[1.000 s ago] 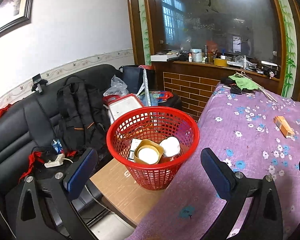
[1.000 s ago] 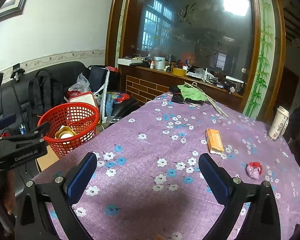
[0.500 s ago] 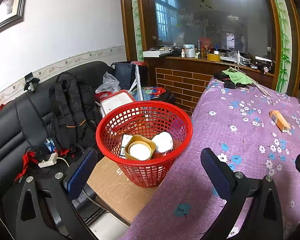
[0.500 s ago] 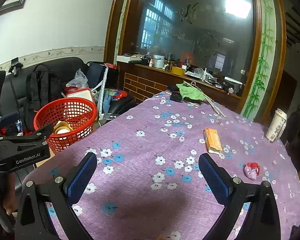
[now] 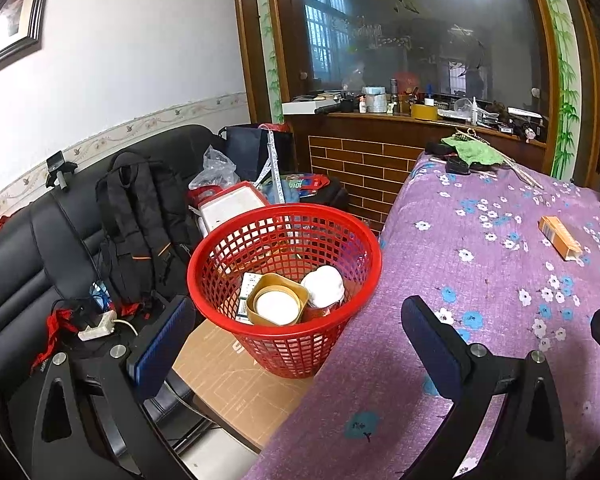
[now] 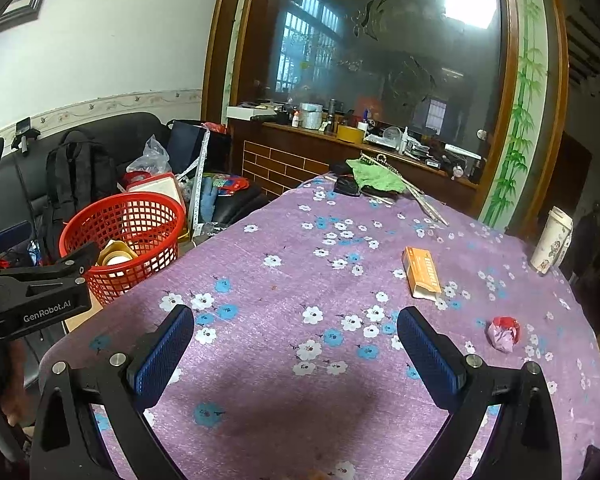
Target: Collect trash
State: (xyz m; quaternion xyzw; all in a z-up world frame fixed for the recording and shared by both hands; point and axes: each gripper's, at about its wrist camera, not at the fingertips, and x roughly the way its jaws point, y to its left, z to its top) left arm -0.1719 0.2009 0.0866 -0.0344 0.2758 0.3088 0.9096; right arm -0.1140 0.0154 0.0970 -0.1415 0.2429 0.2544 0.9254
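Left gripper point(image 5: 296, 344): jaws spread wide, nothing between the blue pads; it hangs over the table's left edge, facing the basket.
Right gripper point(image 6: 296, 344): jaws likewise wide apart and empty, above bare purple cloth near the table's near edge.
Red basket point(image 5: 284, 240): stands on a cardboard sheet point(image 5: 236, 384) just beside the table's left edge, rim about level with the tabletop; inside lie a gold-rimmed round tub point(image 5: 276, 304), a white crumpled wad point(image 5: 324, 284) and a small printed carton point(image 5: 247, 292).
Orange box point(image 6: 421, 274): flat on the cloth, right of centre, one end flap open, well apart from both grippers.
Red-and-pink wrapper point(image 6: 504, 333): crumpled, near the table's right side, nearer the right gripper than the box is.
Only in left view: the basket's contents in full, the cardboard under it, a power strip point(image 5: 96, 326) on the black sofa point(image 5: 20, 256).
Only in right view: the whole wrapper, a tall paper cup point(image 6: 551, 245) at the far right edge, and the left gripper's body at the left margin beside the basket.
Table point(image 6: 284, 392): purple floral cloth, rounded edge; broad bare stretch between the right gripper and the box.
Far end: green cloth point(image 6: 376, 176), dark items and thin sticks crowd the edge by the brick counter.
Left side: backpack point(image 5: 140, 224) and bags fill the sofa behind the basket.
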